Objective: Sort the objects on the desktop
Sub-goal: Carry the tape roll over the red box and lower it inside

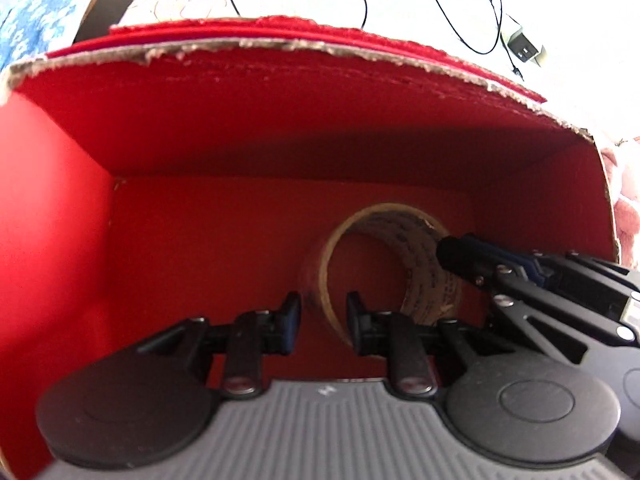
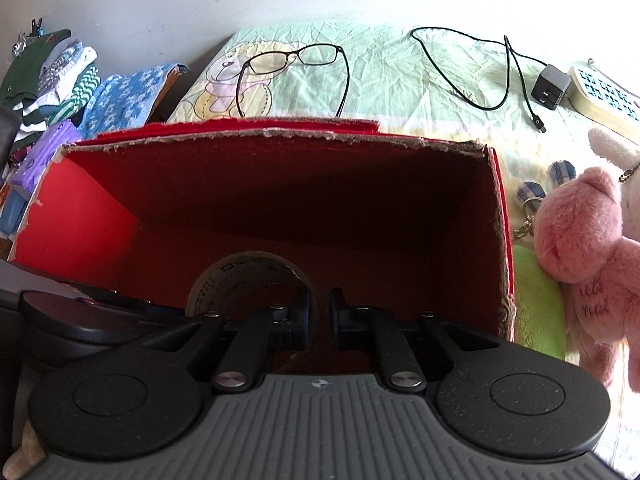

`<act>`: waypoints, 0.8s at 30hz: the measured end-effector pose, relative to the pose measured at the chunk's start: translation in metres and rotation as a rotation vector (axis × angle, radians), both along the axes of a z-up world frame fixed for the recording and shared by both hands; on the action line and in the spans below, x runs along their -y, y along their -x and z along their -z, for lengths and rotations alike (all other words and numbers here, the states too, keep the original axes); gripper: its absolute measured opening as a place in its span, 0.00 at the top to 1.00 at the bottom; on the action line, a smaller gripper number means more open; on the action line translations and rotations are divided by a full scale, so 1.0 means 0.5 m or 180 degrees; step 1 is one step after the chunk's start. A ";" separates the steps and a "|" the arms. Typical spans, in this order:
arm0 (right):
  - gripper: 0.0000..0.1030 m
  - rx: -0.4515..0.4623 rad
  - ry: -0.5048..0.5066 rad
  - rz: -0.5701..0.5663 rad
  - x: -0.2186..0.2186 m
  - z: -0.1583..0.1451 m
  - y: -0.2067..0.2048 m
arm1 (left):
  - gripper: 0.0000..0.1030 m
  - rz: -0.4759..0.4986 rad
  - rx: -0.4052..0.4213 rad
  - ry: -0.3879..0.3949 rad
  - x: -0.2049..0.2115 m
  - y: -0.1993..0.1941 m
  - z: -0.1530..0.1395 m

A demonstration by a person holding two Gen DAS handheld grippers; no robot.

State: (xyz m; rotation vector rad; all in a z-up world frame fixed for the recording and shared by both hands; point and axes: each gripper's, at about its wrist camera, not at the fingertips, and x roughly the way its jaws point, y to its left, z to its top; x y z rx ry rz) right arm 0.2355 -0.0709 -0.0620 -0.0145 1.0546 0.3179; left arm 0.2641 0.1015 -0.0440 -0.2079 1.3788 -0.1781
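Two hand-held grippers reach down into a red cardboard box (image 2: 76, 216) with a torn top rim. A roll of clear packing tape (image 1: 404, 264) stands on edge on the box floor, at about 5 o'clock in the left wrist view.

The left gripper (image 1: 323, 322) has its jaws narrowly parted across the near wall of the roll; whether the pads press on it I cannot tell. The right gripper (image 2: 319, 316) is nearly closed, with the right-hand wall of the tape ring between its jaws, apparently pinching it. In the left wrist view it enters from 3 o'clock, its tips at the roll's far rim.

Risks, as a judgement: the roll stands on its edge, so once let go it may roll or tip across the box floor. The two grippers are close together, and could knock each other or snag the torn rim on the way out.

Outside the box, beyond its far wall, eyeglasses (image 2: 292, 60) lie at 12 o'clock, a black charger with cable (image 2: 550, 86) at 1 o'clock, and a pink plush bear (image 2: 584, 240) at 3 o'clock, all unsorted.
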 end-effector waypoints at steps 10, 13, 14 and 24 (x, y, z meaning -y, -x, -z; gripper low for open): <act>0.82 0.1225 -0.0837 0.0599 0.085 -0.051 0.088 | 0.75 0.0066 -0.0091 -0.0069 0.006 0.002 0.005; 0.81 0.1436 -0.0930 0.0813 0.101 -0.059 0.104 | 0.78 0.0145 -0.0093 -0.0169 0.024 0.001 0.001; 0.81 0.1440 -0.0909 0.0842 0.102 -0.062 0.102 | 0.78 0.0173 -0.0093 -0.0181 0.031 0.001 0.000; 0.92 0.1423 -0.0754 0.1066 0.141 -0.071 0.103 | 0.78 0.0344 -0.0161 -0.0172 0.098 -0.019 0.001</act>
